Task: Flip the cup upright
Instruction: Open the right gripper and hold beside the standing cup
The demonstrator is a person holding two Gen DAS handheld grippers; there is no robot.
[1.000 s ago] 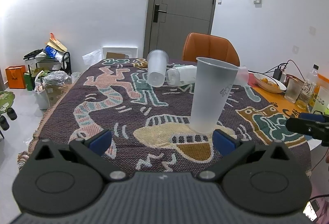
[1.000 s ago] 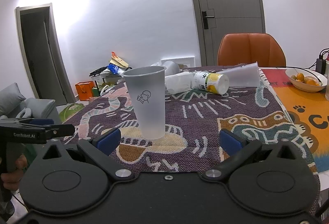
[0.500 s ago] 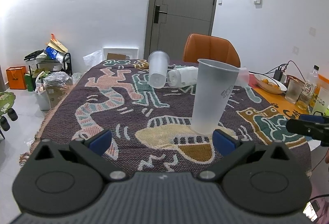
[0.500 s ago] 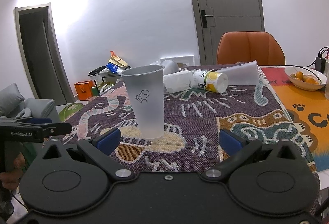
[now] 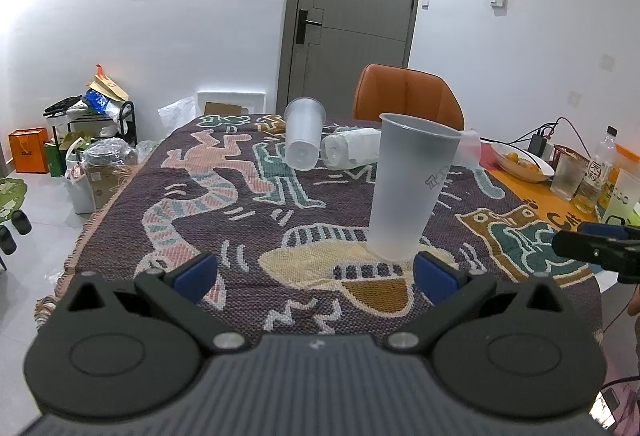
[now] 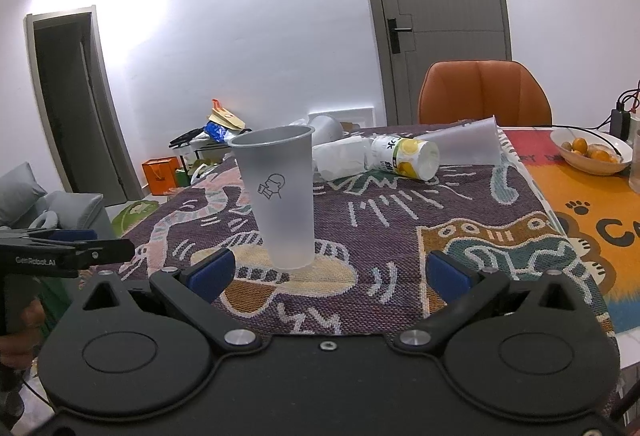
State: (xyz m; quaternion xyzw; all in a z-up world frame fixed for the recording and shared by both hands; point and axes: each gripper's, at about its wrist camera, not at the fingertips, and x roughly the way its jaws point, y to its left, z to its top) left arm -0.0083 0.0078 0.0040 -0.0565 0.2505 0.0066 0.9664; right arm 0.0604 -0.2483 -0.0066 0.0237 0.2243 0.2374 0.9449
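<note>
A frosted plastic cup (image 5: 408, 188) stands upright, mouth up, on the patterned tablecloth (image 5: 240, 196); it also shows in the right wrist view (image 6: 282, 196). My left gripper (image 5: 315, 271) is open and empty, a little short of the cup, which stands ahead of its right finger. My right gripper (image 6: 329, 275) is open and empty, with the cup ahead of its left finger. Each gripper shows at the edge of the other's view.
More cups lie on their sides at the far end: one frosted cup (image 5: 303, 138), a wrapped one (image 5: 352, 152), a printed carton cup (image 6: 406, 157) and a clear cup (image 6: 468, 146). A fruit bowl (image 6: 592, 152), bottles and glasses (image 5: 592, 172) stand right. An orange chair (image 5: 408, 96) is behind the table.
Both grippers have drawn back slightly and risen a little; the cup stands still, upright.
</note>
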